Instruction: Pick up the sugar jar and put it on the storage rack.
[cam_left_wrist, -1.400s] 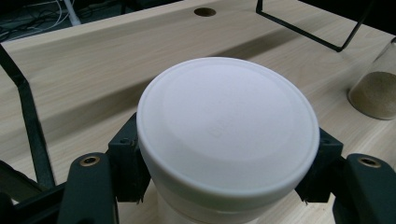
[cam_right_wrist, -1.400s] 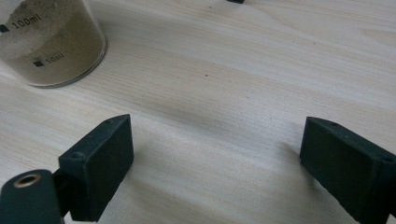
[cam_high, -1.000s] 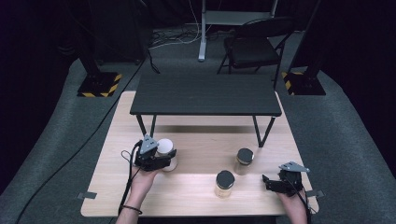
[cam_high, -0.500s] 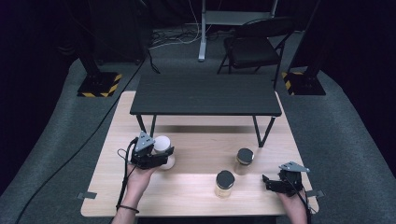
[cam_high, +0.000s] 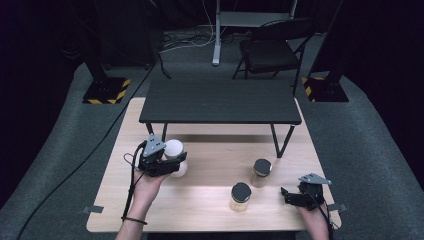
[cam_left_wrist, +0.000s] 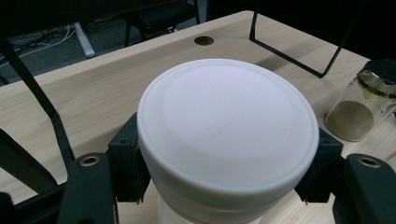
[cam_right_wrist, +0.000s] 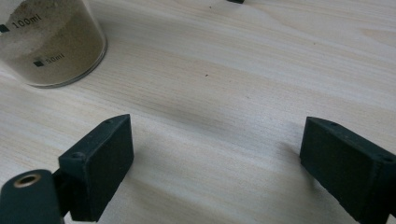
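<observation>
High view: the left claw (cam_high: 175, 161) is clamped on a white lid (cam_high: 173, 149), its two jaws pressing opposite sides of the rim, a grip that suits lifting or twisting the cap of the white jar (cam_high: 179, 169) at the left of the surface (cam_high: 210, 205); whether the lid has parted from the jar I cannot tell. In the left gripper view the lid (cam_left_wrist: 228, 126) sits level between the jaws, which keeps the pull straight. The right claw (cam_high: 286, 195) rests at the near right corner, jaws spread with nothing between them, seemingly waiting. Two glass jars with black lids, one (cam_high: 240, 197) nearer and one (cam_high: 261, 173) farther, stand between the claws, well apart from the white jar. A black shelf (cam_high: 220, 102) stands across the far side, its near left leg close behind the lid, which could hamper a lift toward the far side.
</observation>
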